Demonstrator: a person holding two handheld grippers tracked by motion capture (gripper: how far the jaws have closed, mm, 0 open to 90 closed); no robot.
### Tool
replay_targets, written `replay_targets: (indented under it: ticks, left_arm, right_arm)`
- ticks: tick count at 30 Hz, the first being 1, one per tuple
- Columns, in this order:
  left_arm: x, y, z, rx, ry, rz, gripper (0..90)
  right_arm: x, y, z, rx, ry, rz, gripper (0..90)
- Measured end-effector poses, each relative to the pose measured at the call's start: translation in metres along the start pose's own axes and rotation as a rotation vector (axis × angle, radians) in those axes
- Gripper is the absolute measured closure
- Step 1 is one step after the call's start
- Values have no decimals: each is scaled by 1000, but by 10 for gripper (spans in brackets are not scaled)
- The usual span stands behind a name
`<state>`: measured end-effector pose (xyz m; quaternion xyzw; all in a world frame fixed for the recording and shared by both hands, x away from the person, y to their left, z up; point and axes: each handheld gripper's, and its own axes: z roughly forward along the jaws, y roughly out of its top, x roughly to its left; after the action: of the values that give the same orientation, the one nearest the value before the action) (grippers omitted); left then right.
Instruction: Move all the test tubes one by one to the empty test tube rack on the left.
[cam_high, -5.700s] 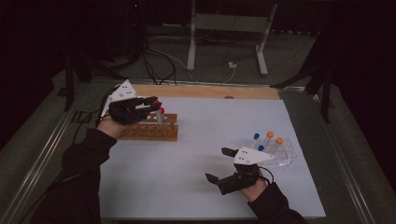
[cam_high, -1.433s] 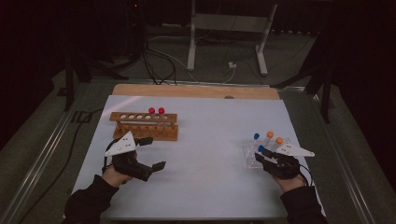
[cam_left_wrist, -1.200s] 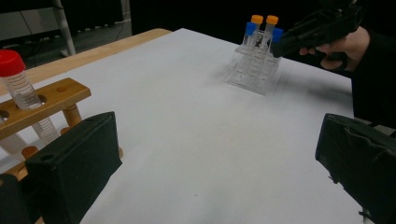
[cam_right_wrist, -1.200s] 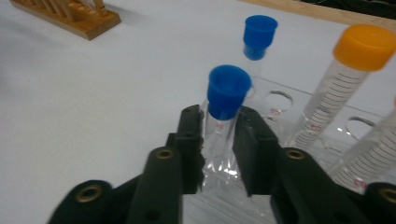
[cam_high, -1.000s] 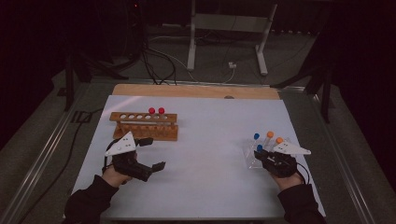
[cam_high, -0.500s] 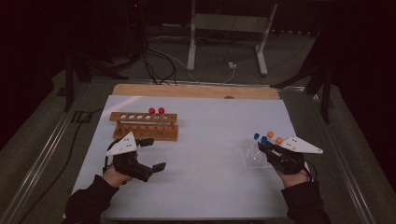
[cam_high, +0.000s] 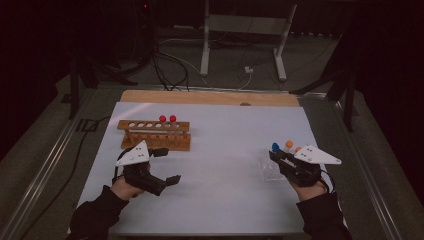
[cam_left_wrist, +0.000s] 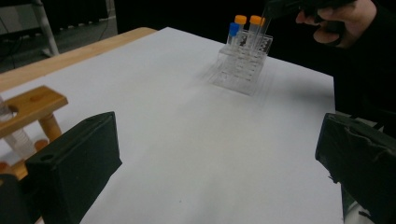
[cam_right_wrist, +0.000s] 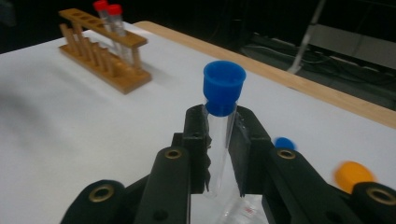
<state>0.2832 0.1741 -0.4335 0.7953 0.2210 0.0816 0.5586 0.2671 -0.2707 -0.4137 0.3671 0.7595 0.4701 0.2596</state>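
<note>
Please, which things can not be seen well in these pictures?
- Right gripper view: the blue-capped tube, lower end hidden between the right tongs.
- Right gripper view: orange cap, blurred.
- Left gripper view: wooden rack, cut off by the left edge.

Dark room; grey floor (cam_high: 45, 150); cables (cam_high: 165, 65)

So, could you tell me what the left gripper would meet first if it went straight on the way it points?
Probably nothing soon: the left gripper looks across bare white table. Far ahead stands the clear rack, though it may pass beside it.
</note>
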Motion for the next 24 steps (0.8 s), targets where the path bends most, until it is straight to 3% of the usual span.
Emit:
replay_targets:
  ticks: [24]
  left_arm:
    - [-20,39,35,7,-96,70,9]
  right_arm:
    - [65,4,43,63,268,-73,768]
